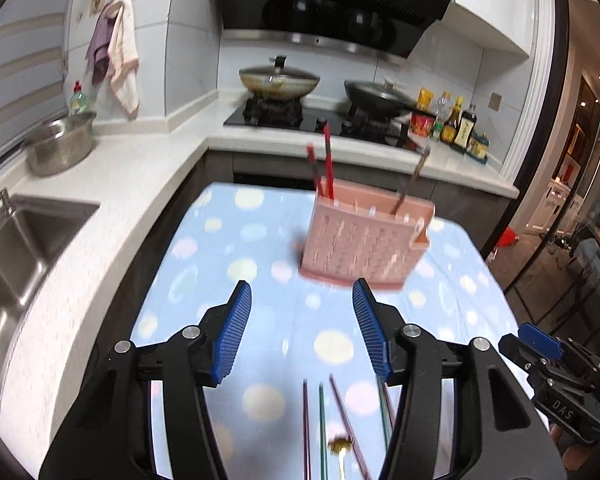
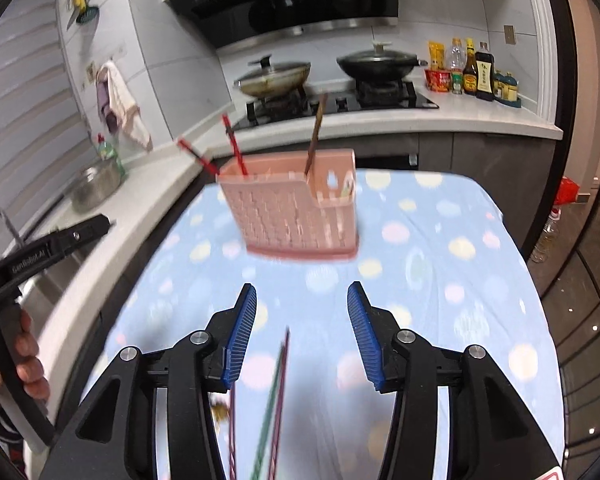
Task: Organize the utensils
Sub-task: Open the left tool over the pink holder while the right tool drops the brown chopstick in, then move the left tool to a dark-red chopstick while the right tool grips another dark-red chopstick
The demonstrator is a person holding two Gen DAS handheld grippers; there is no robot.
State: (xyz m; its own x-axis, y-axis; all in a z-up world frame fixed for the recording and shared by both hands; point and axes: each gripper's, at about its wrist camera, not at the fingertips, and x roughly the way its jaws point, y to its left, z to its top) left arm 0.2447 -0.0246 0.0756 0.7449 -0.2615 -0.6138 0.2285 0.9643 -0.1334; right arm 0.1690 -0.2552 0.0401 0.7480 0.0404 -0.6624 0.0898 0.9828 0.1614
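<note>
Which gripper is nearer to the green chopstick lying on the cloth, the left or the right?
Right, though only narrowly. The green chopstick lies between and under the right gripper, close by its left finger. The left gripper is also over it, slightly left of it. Both are open.

A table covered by a light blue cloth [image 1: 260, 240] with pale yellow, pink and white dots carries a pink slotted utensil holder [image 1: 366, 236], standing upright toward the far side. At the near edge loose chopsticks [image 1: 320, 420] lie side by side on the cloth, dark red and green, with a small gold-coloured utensil [image 1: 340, 446] among them, blurred
</note>
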